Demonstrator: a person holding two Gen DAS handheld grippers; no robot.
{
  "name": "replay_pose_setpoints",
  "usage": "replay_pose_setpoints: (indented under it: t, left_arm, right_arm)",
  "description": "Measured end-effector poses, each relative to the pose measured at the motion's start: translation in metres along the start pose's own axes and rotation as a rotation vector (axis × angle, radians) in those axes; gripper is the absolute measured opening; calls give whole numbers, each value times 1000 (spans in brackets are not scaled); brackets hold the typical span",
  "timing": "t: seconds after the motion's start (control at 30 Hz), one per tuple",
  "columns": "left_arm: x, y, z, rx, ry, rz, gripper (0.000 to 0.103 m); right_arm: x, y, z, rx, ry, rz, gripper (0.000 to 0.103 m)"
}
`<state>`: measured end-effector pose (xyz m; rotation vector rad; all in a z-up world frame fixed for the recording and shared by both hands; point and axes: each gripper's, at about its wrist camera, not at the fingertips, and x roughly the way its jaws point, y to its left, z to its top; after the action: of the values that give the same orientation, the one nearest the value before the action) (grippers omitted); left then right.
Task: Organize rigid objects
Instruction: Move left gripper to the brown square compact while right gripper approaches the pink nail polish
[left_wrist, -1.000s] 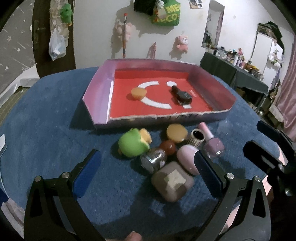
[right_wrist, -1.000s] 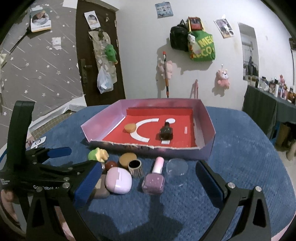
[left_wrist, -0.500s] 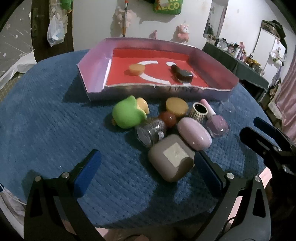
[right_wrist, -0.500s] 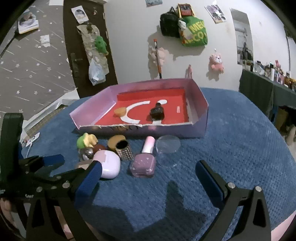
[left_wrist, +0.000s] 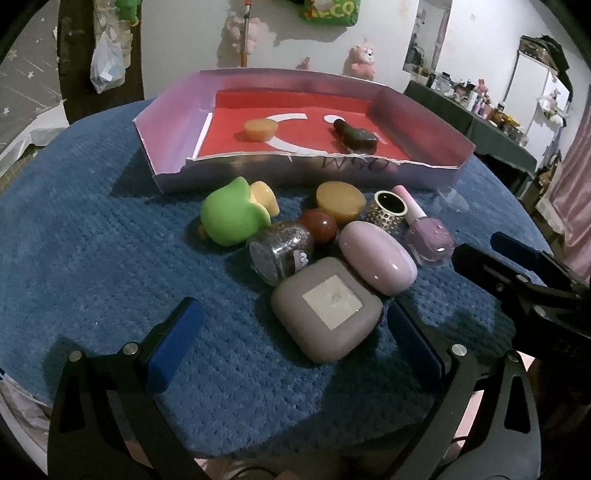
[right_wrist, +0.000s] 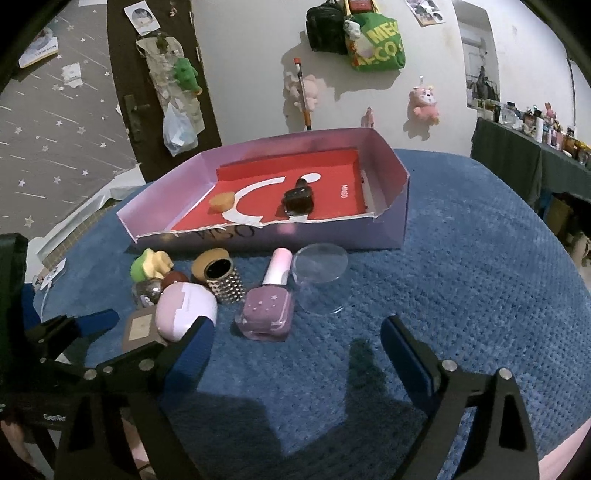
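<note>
A cluster lies on the blue cloth before the pink tray (left_wrist: 170, 155): green toy (left_wrist: 231, 212), glitter jar (left_wrist: 279, 251), lilac oval case (left_wrist: 376, 258), taupe square case (left_wrist: 327, 308), studded ring cup (right_wrist: 223, 282) and purple nail polish bottle (right_wrist: 267, 310). My left gripper (left_wrist: 291, 339) is open, and the taupe case sits between its blue pads, untouched. My right gripper (right_wrist: 297, 343) has its jaws closing. The nail polish bottle stands just ahead of its gap, with neither pad on it. Inside the tray lie a tan round piece (left_wrist: 260, 129) and a dark bottle (left_wrist: 356, 138).
A clear round lid (right_wrist: 319, 280) sits right of the nail polish. A tan disc (left_wrist: 340, 197) and a red-brown ball (left_wrist: 319, 225) lie in the cluster. The round table's edge runs close under both grippers. A door, hung toys and a cluttered shelf are behind.
Both grippers have sunk toward the cluster, so the objects look larger and nearer. The right gripper's fingers have drawn slightly closer together.
</note>
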<state>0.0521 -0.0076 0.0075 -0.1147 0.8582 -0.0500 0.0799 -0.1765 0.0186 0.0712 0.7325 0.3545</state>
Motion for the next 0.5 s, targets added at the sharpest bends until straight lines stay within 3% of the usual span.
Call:
replay_pose_setpoints:
  t: [0.3,0.5]
  left_arm:
    - [-2,13,-1,-15,-22,13,102]
    - [-8,21,-8,-16,-40,27,102]
  right_arm:
    - [17,15,2,-43,31,22,72]
    - [26,21,3,-66,44,40,66]
